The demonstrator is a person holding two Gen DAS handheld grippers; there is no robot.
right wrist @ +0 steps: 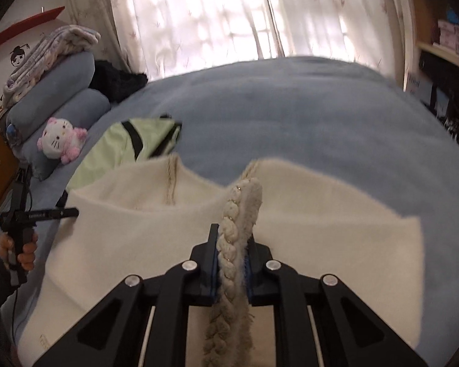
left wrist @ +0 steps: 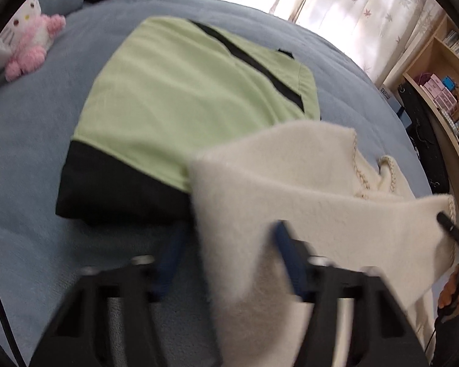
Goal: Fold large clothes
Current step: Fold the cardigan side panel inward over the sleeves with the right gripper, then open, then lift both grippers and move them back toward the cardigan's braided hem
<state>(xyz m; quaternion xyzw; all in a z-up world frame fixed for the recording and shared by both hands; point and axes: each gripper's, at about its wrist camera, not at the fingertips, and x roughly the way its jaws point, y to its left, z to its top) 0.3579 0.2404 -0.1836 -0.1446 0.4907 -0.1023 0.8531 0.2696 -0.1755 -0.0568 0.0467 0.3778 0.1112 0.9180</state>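
A cream fuzzy knit garment with braided trim hangs between my two grippers above the blue bed. In the left wrist view my left gripper has its jaws wide apart, and the cloth drapes between its blue fingers. My right gripper is shut on the garment's braided edge; the cream cloth spreads out below it. The left gripper also shows in the right wrist view at the cloth's left corner. The right gripper's tip shows in the left wrist view.
A folded green and black garment lies on the bed beyond the cream one. A pink and white plush toy and blue pillows sit at the bed's left. Shelves stand on the right, curtains behind.
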